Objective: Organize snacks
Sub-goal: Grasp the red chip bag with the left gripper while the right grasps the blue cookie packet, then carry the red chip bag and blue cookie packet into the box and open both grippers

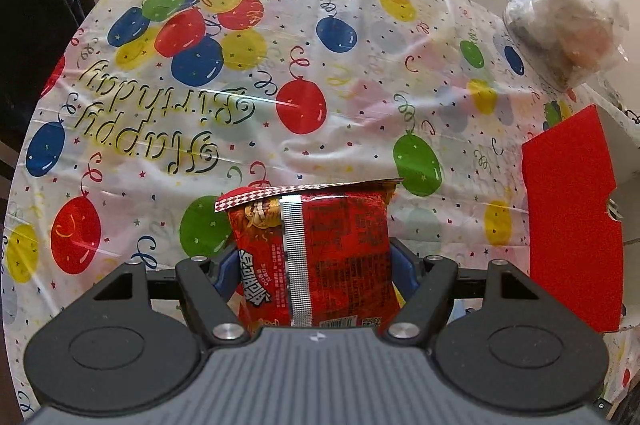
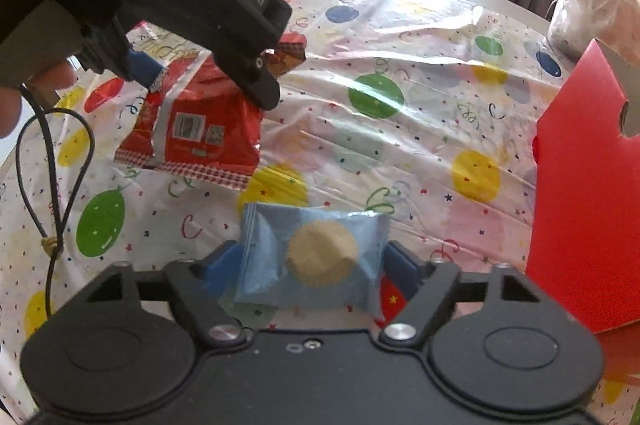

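Mid-collection. Left tool (image 1: 312, 265) clamped on the red snack packet (image 1: 316, 249), lifted clear of the desk (image 1: 360, 37), as seen in the right wrist view at ten o'clock. Right tool (image 2: 312, 261) part open around the blue cookie packet (image 2: 312, 257) lying on the desk; pads just beside its edges, contact hard to judge. Red box (image 2: 580, 205) standing at three o'clock, probably the destination. Clear bag (image 1: 568, 21) at one o'clock. Next: pinch the blue packet firmly, lift, then carry both packets rightward over the box opening.
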A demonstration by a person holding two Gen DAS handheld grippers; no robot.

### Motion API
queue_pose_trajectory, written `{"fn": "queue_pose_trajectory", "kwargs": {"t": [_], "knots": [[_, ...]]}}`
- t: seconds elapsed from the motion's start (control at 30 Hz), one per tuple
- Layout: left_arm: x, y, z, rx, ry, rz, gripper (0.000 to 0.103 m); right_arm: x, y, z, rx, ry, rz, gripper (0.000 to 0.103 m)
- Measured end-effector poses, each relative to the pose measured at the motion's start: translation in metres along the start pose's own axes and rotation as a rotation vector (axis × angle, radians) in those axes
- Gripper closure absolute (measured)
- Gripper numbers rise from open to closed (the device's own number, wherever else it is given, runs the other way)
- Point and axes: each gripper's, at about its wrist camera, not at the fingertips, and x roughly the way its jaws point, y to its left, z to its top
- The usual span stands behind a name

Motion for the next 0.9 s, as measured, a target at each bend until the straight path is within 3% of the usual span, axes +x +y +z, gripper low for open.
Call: {"fn": "queue_pose_trajectory", "kwargs": {"t": [0.3, 0.57, 0.9], "knots": [[-0.008, -0.010, -0.006, 0.056, -0.014, -0.002, 0.030, -0.011, -0.006, -0.002, 0.043, -0.020, -0.007, 0.053], [-0.021, -0.024, -0.014, 0.107, -0.037, -0.008, 0.030, -0.029, -0.021, -0.008, 0.112, -0.048, 0.005, 0.055], [-0.047, -0.050, -0.023, 0.171, -0.063, -0.028, 0.030, -0.088, -0.042, -0.014, 0.148, -0.131, 0.002, 0.055]]}}
